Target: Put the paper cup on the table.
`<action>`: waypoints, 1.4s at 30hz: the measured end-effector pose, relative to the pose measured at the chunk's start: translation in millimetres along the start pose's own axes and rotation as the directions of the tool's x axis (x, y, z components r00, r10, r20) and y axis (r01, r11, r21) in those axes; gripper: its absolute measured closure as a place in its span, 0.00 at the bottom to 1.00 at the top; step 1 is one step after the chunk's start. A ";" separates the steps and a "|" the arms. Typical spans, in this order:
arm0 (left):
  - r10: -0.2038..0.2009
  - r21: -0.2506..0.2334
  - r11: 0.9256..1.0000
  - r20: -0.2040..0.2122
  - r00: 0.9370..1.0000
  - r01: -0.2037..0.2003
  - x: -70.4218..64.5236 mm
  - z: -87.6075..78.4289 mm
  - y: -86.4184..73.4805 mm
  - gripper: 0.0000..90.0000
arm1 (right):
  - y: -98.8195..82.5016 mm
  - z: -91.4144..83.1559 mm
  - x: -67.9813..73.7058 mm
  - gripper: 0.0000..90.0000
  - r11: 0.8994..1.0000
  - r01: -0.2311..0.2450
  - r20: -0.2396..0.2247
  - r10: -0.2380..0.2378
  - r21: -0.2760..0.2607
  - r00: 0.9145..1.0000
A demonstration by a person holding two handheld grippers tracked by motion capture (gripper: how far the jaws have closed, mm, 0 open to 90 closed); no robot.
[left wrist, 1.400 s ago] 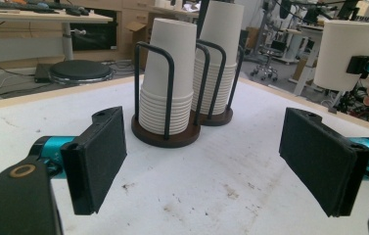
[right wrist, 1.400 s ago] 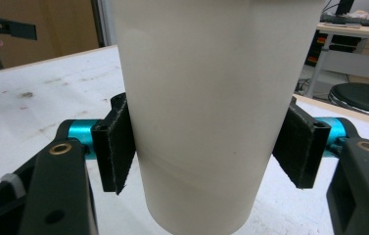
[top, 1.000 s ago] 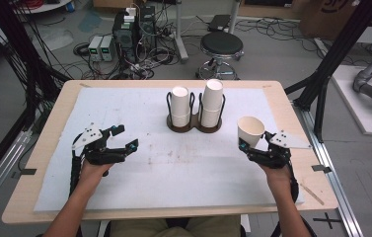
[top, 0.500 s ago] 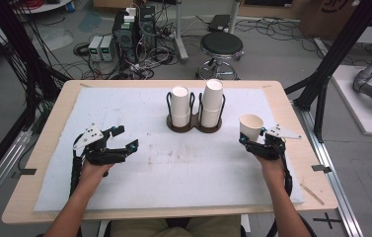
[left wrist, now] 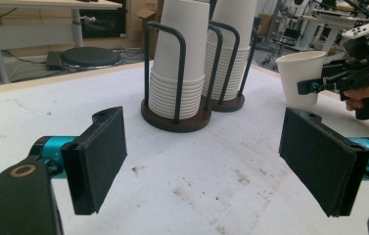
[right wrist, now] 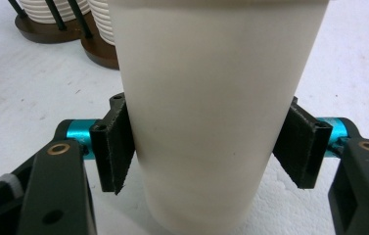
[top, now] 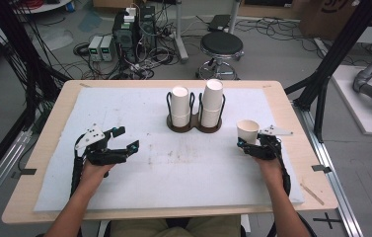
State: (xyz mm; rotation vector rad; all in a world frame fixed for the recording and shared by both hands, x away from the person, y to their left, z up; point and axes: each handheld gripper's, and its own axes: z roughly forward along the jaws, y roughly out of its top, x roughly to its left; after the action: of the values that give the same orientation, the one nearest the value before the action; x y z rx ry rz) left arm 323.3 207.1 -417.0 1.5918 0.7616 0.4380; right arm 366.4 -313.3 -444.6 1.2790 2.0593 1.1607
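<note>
In the high view, a dark wooden 2-slot cup holder [top: 194, 126] is seen at the far middle of the white mat [top: 139, 187], each slot carrying 1 stack of nested white paper cups [top: 179, 106] penned in by black wire loops, presumably so that single cups can be drawn off the top. Just to the right of the holder and nearer the person, 1 single paper cup [top: 248, 131] is held upright, mouth up, by the right gripper [top: 254, 145]; it appears to be at or just above the mat, which suits a cup being set down beside the holder. Well to the left of the holder, the left gripper [top: 124, 139] is kept low over the mat with nothing in it, apparently waiting. In the left gripper view, the 2 black pads [left wrist: 99, 159] are spread wide apart with only stained mat between them, so this gripper is released; beyond them the holder [left wrist: 174, 120] and its cup stacks [left wrist: 179, 58] are shown, with the single cup [left wrist: 299, 78] to the holder's right in the other gripper [left wrist: 314, 87]. In the right gripper view, the cup [right wrist: 211, 112] is flanked by the 2 pads [right wrist: 116, 149], which lie against its tapered wall on both sides; the cup is judged to be grasped, upright, though the grip looks light.
</note>
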 end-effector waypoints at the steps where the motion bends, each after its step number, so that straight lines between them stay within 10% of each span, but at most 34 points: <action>1: 0.000 0.001 1.000 0.000 1.000 0.000 0.1 0.0 -0.1 0.20 | -0.5 -0.6 -0.7 0.36 1.000 0.003 0.000 -0.003 0.002 1.000; 30: -0.034 -0.003 0.999 0.019 0.999 0.034 2.0 0.2 0.3 0.19 | -14.1 -53.9 7.9 0.24 0.998 0.016 -0.015 -0.015 0.055 1.000; 42: -0.012 -0.057 0.998 0.010 1.000 0.012 -5.7 -10.9 0.8 0.18 | -0.5 -91.8 40.5 0.24 0.982 0.085 -0.095 -0.101 -0.168 0.990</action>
State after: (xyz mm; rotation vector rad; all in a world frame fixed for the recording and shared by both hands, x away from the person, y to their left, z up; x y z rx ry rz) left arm 312.1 211.0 -413.5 1.5341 0.7444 0.4396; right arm 280.5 -316.2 -392.8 1.0546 2.0253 1.3470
